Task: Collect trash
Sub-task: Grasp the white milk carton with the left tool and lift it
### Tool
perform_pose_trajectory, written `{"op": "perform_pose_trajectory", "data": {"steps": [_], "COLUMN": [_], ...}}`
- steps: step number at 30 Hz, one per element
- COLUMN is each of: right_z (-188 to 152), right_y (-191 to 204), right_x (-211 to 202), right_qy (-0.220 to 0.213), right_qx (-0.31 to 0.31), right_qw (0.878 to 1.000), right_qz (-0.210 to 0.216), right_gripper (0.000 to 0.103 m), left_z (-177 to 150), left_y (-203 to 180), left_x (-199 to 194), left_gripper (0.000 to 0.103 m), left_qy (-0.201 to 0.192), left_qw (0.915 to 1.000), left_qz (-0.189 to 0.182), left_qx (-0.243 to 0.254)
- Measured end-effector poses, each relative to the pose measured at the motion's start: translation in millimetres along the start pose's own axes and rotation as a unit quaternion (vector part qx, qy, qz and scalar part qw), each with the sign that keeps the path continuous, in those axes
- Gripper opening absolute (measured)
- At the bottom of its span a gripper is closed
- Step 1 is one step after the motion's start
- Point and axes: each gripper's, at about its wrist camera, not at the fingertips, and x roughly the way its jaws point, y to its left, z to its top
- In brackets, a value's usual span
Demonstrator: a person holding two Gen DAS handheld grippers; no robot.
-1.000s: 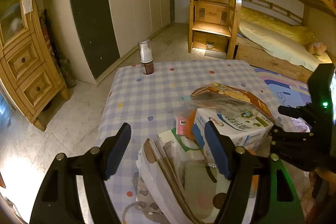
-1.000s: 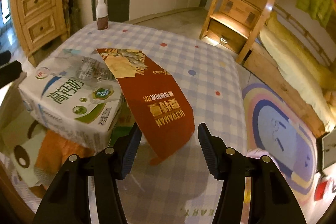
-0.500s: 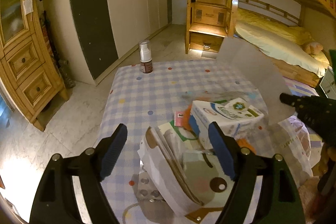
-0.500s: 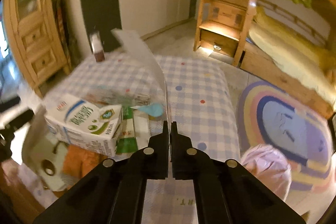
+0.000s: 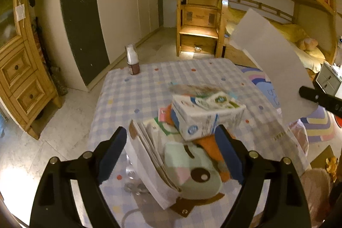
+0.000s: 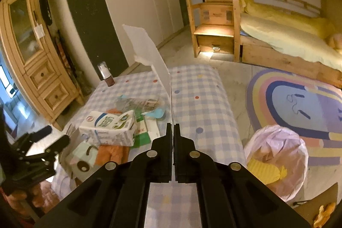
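My right gripper (image 6: pixel 172 128) is shut on a flat card wrapper (image 6: pixel 149 57), white side showing, lifted edge-on above the checked table (image 6: pixel 203 104). The card (image 5: pixel 271 61) also shows in the left wrist view, held high at the right by the right gripper (image 5: pixel 307 93). My left gripper (image 5: pixel 171 149) is open over the trash pile: a white milk carton (image 5: pixel 205 116), a paper bag (image 5: pixel 149 159), a pale green printed piece (image 5: pixel 192 172) and an orange scrap (image 5: pixel 209 144). The carton (image 6: pixel 109 127) lies left of my right gripper.
A brown pump bottle (image 5: pixel 132 59) stands at the table's far left corner. A pink trash bag (image 6: pixel 277 159) sits on the floor right of the table, on a rainbow rug (image 6: pixel 299 104). A wooden cabinet (image 5: pixel 19 69) stands left, bunk-bed stairs (image 5: pixel 198 14) behind.
My right gripper closed on the card wrapper and lifted it off the pile, turning it so its white side shows. The left gripper stayed open and drew back slightly.
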Motion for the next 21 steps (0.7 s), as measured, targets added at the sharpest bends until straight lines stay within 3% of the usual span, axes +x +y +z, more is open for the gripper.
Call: {"op": "perform_pose_trajectory", "data": {"steps": [8, 12, 18, 21], "right_z": [-4.8, -5.8, -9.0, -9.7], "right_y": [-4.3, -5.7, -6.1, -4.8], "right_x": [-3.8, 0.4, 5.2, 7.5], "right_qy": [0.007, 0.014, 0.025, 0.030], "right_qx": [0.000, 0.001, -0.002, -0.004], "right_qw": [1.000, 1.000, 1.000, 1.000], "right_qz": [0.001, -0.001, 0.000, 0.003], "right_gripper": [0.001, 0.001, 0.001, 0.001], "left_z": [5.6, 5.5, 4.1, 2.5], "left_y": [-15.3, -18.5, -18.7, -18.7], "left_x": [27.0, 48.9, 59.7, 55.1], "left_gripper": [0.080, 0.079, 0.049, 0.053], "left_qy": [0.005, 0.028, 0.043, 0.037], "left_qw": [0.9991, 0.9981, 0.9967, 0.9970], "left_qz": [-0.022, -0.038, -0.058, -0.054], "left_qx": [0.035, 0.039, 0.038, 0.041]}}
